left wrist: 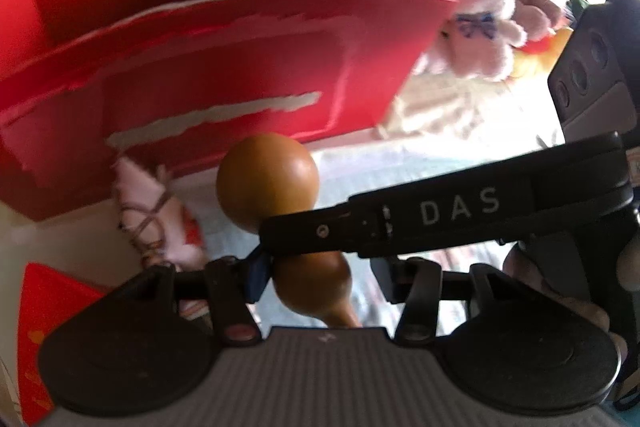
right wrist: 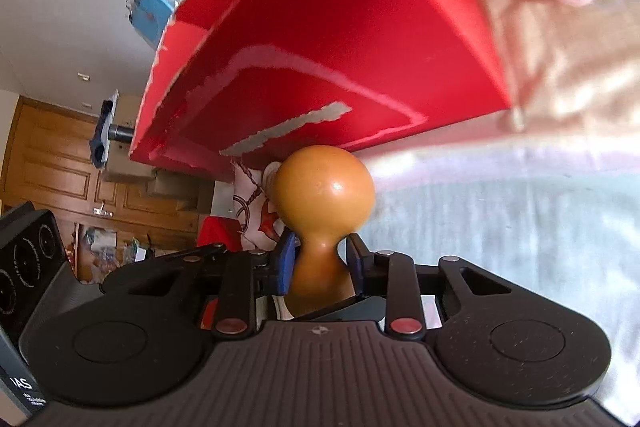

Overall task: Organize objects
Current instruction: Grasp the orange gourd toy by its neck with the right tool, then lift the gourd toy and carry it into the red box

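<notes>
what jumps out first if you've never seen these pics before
The glossy orange-brown gourd dominates the centre of both views, its narrow waist pinched between the blue pads of the right gripper. Right behind it stands a big red cardboard box with torn edges, open at the top, and a pink plush toy with a blue bow sits just past the box's right corner in the left wrist view.

Glossy orange-brown gourd (right wrist: 324,195), paler at the shine spot. Bright red cardboard box (left wrist: 224,67) with torn whitish edges and a ragged grey-white strip across its front. Pale pink plush toy (left wrist: 476,27) with a small blue checked bow. Pink cloth pouch (left wrist: 156,215) crossed by brown cord, with red print. Black tools with blue pads (right wrist: 285,259). Brown wooden door (right wrist: 52,163) against white wall.
</notes>
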The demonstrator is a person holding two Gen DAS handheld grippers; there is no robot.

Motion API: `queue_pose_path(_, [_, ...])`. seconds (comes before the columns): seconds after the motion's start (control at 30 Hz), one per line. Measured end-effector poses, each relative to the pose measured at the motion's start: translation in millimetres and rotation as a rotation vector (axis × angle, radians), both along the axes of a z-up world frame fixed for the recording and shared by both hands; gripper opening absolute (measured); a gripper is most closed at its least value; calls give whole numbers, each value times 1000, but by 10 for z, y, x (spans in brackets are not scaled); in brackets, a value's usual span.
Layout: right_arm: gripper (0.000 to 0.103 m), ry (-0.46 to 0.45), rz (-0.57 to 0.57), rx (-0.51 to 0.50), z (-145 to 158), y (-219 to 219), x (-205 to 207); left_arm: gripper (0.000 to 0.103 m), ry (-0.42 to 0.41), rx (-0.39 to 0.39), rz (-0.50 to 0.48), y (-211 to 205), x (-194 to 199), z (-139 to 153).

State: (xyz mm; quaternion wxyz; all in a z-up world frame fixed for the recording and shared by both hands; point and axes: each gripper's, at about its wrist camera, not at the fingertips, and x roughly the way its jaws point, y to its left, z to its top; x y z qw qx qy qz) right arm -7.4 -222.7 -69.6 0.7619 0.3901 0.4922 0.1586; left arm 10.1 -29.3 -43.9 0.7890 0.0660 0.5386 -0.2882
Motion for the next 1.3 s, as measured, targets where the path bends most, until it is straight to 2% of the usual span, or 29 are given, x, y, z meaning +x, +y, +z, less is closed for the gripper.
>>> queue_pose_path(0.33, [31, -42, -123, -8, 236, -490, -428, 51, -56, -37, -140, -516, -235, 232])
queue_pose_path(0.5, [31, -111, -181, -25, 438, -737, -621, 51, -111, -70, -194, -724, -321, 468])
queue_pose_path(0.73, [31, -227, -232, -43, 775, -806, -667, 51, -230, -97, -248, -889, -379, 859])
queue_pose_path(1.03, [31, -346, -216, -69, 1145, -662, -282, 51, -349, -124, -238, -801, -171, 1267])
queue_pose_path(1.3, [31, -380, -147, -104, 1299, -404, 363, 51, -372, -119, -198, -467, 351, 1446])
